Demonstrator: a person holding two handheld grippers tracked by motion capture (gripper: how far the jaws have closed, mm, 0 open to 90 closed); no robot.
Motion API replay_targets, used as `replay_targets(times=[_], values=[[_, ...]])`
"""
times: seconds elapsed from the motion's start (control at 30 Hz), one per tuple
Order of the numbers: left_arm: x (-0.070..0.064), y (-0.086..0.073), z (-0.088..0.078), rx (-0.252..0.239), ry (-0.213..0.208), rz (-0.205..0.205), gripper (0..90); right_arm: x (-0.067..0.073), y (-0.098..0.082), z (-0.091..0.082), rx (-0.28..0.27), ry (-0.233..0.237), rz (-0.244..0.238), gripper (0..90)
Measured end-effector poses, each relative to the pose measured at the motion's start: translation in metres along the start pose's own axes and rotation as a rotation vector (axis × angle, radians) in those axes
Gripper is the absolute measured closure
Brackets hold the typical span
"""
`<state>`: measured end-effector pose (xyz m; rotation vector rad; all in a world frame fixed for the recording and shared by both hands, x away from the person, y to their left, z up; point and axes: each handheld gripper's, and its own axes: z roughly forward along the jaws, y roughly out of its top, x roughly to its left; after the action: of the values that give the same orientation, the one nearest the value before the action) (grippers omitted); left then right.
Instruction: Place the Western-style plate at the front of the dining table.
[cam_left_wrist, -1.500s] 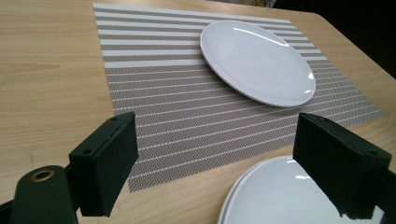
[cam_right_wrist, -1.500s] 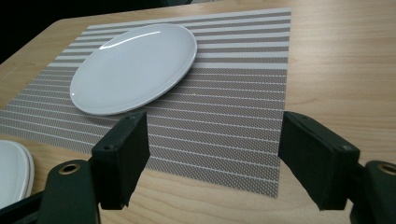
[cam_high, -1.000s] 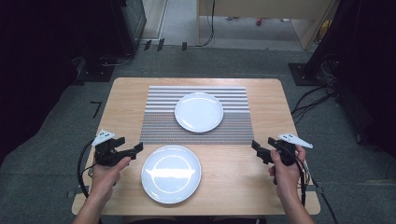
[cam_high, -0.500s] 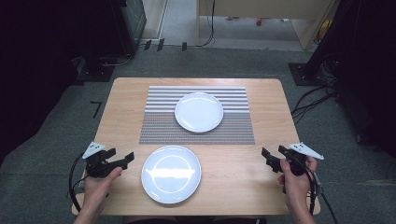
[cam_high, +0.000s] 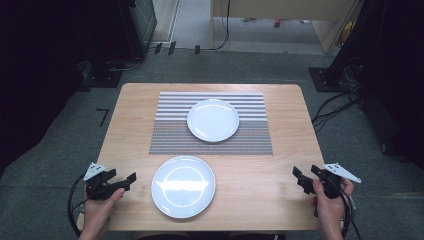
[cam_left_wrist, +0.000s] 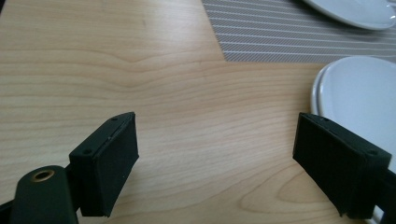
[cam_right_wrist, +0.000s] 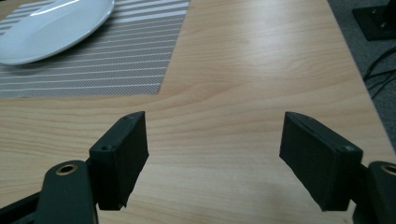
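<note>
Two white plates are on the wooden table (cam_high: 280, 145). One plate (cam_high: 213, 120) rests on a grey striped placemat (cam_high: 175, 135) at the middle of the table. The other plate (cam_high: 183, 186) lies on bare wood near the front edge. My left gripper (cam_high: 123, 181) is held open at the front left, a little left of the near plate, whose rim (cam_left_wrist: 359, 88) appears past its right jaw. My right gripper (cam_high: 305, 179) hovers open at the front right corner, with bare wood between its jaws (cam_right_wrist: 215, 154). The far plate (cam_right_wrist: 51, 28) and placemat (cam_right_wrist: 93, 65) lie ahead to its left.
The table stands on grey carpet (cam_high: 75, 120). Dark equipment and cables (cam_high: 345, 100) surround it at the left and right. Black cables trail from both grippers off the table's front edge.
Both grippers have drawn back toward the front edge of the table and slightly outward. Their jaws stay open. The plates have not moved.
</note>
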<state>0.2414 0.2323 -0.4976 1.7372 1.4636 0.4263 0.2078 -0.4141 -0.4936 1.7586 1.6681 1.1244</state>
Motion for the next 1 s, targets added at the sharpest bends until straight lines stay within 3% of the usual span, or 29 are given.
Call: replay_targets(times=[0.3,0.6,0.83,1.0], values=[[0.015,-0.014,-0.005,0.021,0.033,-0.011,14.0,-0.024,-0.016,-0.009,0.01,-0.049,0.029,22.9],[0.02,-0.021,-0.014,0.043,0.103,0.048,14.0,-0.036,-0.032,-0.015,0.037,-0.074,0.043,22.7],[0.027,-0.028,-0.021,0.048,0.119,0.034,14.0,-0.034,-0.037,-0.013,0.058,-0.078,0.038,21.9],[0.02,-0.03,-0.018,0.053,0.146,0.074,14.1,-0.027,-0.038,-0.011,0.072,-0.107,-0.006,21.5]])
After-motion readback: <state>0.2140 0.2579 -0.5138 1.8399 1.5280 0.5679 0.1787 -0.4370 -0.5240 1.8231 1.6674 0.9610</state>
